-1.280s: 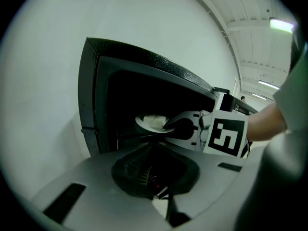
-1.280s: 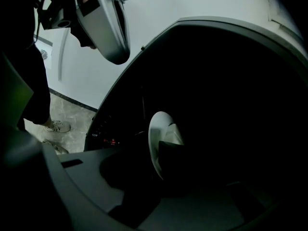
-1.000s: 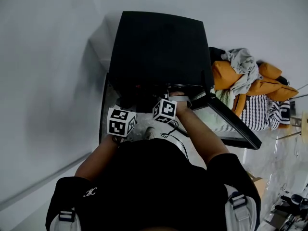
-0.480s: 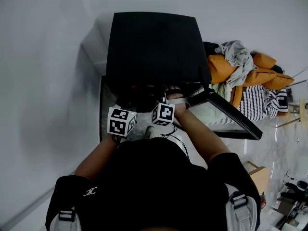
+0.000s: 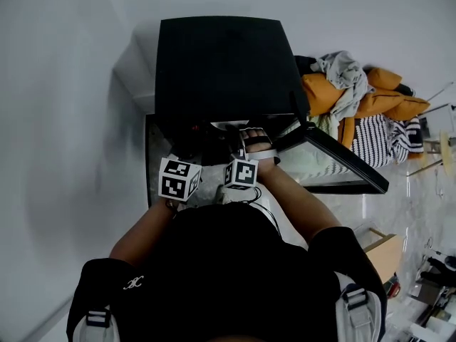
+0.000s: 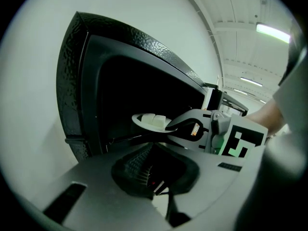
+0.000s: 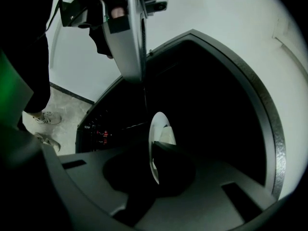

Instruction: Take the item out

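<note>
Jaws of the left gripper (image 6: pixel 154 179) sit drawn together on nothing, low before the oven (image 5: pixel 221 63) mouth. Just beside it, the right gripper (image 7: pixel 156 165) is clamped on the rim of a white plate (image 7: pixel 157 126) carrying pale chunks (image 6: pixel 153 120), held at the oven's opening with the dark cavity behind it. The door (image 5: pixel 335 166) hangs open to the right. Beyond it lies a pile of clothes (image 5: pixel 356 98).
</note>
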Available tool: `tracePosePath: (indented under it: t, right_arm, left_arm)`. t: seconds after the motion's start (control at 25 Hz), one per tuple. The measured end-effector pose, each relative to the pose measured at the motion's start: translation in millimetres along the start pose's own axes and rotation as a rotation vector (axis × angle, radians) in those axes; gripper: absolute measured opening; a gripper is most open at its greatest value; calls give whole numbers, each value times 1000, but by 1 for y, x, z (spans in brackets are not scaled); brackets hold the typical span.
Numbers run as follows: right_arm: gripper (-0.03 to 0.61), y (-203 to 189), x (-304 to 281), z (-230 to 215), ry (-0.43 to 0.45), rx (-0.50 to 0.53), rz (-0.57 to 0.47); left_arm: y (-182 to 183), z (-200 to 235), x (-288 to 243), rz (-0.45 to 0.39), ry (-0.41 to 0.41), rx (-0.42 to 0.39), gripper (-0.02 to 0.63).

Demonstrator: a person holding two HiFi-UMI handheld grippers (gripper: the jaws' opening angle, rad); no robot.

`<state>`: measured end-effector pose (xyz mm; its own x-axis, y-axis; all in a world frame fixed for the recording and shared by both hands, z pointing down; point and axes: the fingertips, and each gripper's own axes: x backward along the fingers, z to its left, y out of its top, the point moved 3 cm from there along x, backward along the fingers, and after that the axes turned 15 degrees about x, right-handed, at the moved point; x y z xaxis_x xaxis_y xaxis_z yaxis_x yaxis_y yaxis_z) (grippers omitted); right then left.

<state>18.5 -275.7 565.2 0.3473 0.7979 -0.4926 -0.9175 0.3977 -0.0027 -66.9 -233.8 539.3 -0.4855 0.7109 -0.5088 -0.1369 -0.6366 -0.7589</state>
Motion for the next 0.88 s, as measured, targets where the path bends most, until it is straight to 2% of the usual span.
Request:
tracePosePath:
  t: [0.36, 0.56, 0.88]
  right_arm:
    - [21, -1, 7, -12, -74, 42, 33]
    - [21, -1, 12, -7, -84, 116, 40]
    - [20, 3, 20, -4, -82, 169, 54]
  left_arm:
    - [-1, -4, -2, -7, -17, -10, 8]
    - [-1, -5, -1, -8, -26, -5, 8]
    - [1, 0, 1, -14, -42, -1, 9]
